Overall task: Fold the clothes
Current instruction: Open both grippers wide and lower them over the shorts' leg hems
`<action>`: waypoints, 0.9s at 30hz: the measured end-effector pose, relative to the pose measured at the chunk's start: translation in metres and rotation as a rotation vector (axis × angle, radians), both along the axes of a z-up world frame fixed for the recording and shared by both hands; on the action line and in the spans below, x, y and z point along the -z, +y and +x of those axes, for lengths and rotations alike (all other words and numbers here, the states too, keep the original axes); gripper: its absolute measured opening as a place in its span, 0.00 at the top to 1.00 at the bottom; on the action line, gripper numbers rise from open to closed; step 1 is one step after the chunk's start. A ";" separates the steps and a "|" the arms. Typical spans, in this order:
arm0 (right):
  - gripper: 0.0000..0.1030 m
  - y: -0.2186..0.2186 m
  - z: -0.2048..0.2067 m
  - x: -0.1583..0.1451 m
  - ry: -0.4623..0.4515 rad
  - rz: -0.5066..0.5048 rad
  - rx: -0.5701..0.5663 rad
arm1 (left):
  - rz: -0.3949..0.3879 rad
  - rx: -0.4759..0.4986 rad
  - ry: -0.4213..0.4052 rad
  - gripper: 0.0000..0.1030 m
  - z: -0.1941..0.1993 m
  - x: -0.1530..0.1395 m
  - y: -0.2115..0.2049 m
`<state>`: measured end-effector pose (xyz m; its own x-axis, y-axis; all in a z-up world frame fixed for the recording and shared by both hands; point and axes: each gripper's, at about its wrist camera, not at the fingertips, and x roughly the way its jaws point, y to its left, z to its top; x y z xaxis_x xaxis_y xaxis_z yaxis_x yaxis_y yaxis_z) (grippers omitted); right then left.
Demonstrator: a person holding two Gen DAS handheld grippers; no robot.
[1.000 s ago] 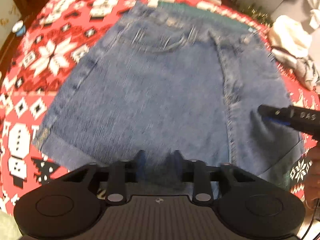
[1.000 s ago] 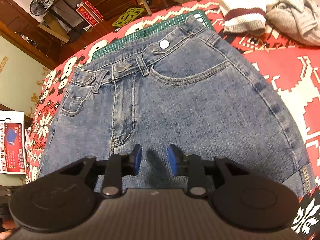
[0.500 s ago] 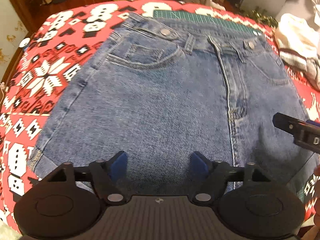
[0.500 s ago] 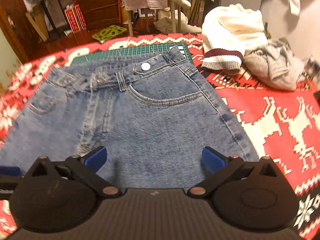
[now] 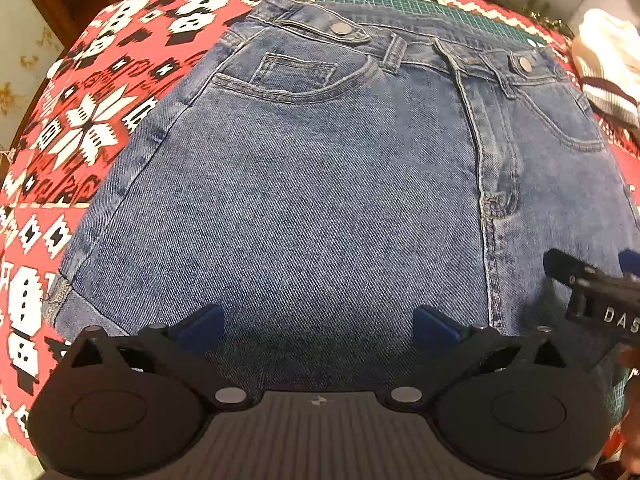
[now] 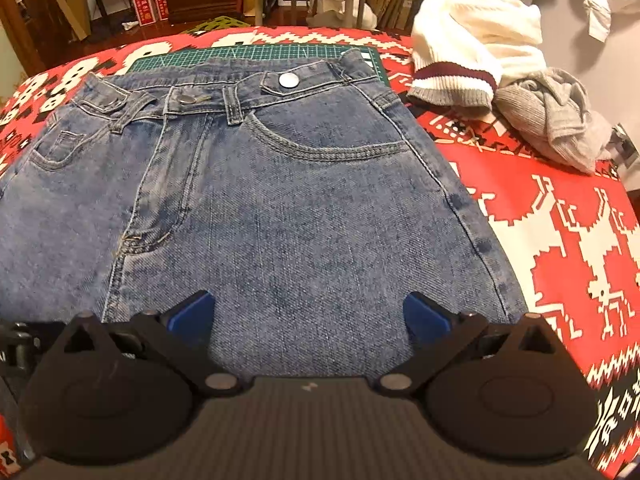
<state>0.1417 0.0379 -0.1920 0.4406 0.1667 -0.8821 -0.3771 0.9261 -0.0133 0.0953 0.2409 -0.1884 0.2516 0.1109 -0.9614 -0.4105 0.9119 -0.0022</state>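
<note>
Blue denim shorts (image 5: 328, 184) (image 6: 280, 208) lie flat, front side up, on a red patterned tablecloth (image 5: 80, 128) (image 6: 568, 240), waistband at the far side. My left gripper (image 5: 318, 326) hovers open over the near part of the left leg, nothing between its blue pads. My right gripper (image 6: 308, 316) stands open over the near part of the right leg, likewise holding nothing. In the left wrist view the right gripper's fingers (image 5: 576, 276) show at the right edge. Both near hems are hidden under the gripper bodies.
A green cutting mat (image 6: 256, 54) (image 5: 420, 6) lies under the waistband. A white sweater with a maroon stripe (image 6: 472, 56) (image 5: 604, 64) and a grey garment (image 6: 556, 116) are heaped at the far right of the table. Furniture and boxes stand beyond the table.
Both grippers went from nearly shut to wide open and pulled back from the denim. The shorts now lie flat and still.
</note>
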 end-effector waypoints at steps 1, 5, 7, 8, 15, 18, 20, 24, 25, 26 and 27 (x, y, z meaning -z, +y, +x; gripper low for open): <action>0.00 0.000 -0.001 0.000 -0.002 -0.002 0.005 | 0.000 0.001 0.001 0.00 0.000 0.000 0.000; 0.00 -0.001 -0.002 0.000 -0.012 0.000 0.013 | 0.000 0.003 0.005 0.00 0.000 0.000 0.000; 0.00 -0.001 -0.003 0.001 -0.026 0.001 0.015 | -0.001 0.003 0.011 0.00 0.000 -0.001 0.000; 0.00 -0.002 -0.005 0.001 -0.037 0.005 0.016 | -0.002 0.006 0.015 0.00 0.000 0.000 0.001; 0.00 -0.004 -0.017 0.004 -0.118 0.027 0.012 | 0.035 -0.005 -0.068 0.00 -0.013 -0.001 -0.005; 0.00 -0.008 -0.023 0.007 -0.161 0.048 -0.002 | 0.057 0.007 -0.109 0.00 -0.019 -0.001 -0.009; 0.00 -0.010 -0.027 0.009 -0.190 0.061 -0.012 | 0.055 0.007 -0.112 0.00 -0.019 -0.001 -0.009; 0.00 -0.012 -0.031 0.011 -0.229 0.078 -0.028 | 0.063 0.003 -0.132 0.00 -0.022 -0.001 -0.011; 0.00 -0.013 -0.032 0.011 -0.234 0.080 -0.030 | 0.066 0.003 -0.137 0.00 -0.022 -0.001 -0.010; 0.00 -0.013 -0.032 0.012 -0.239 0.082 -0.031 | 0.068 0.002 -0.143 0.00 -0.023 0.000 -0.009; 0.00 -0.013 -0.033 0.012 -0.243 0.083 -0.030 | 0.071 0.000 -0.151 0.00 -0.026 -0.001 -0.009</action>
<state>0.1086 0.0251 -0.2039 0.6317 0.2508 -0.7335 -0.3997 0.9161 -0.0310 0.0697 0.2322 -0.1875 0.3927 0.1772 -0.9025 -0.4104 0.9119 0.0005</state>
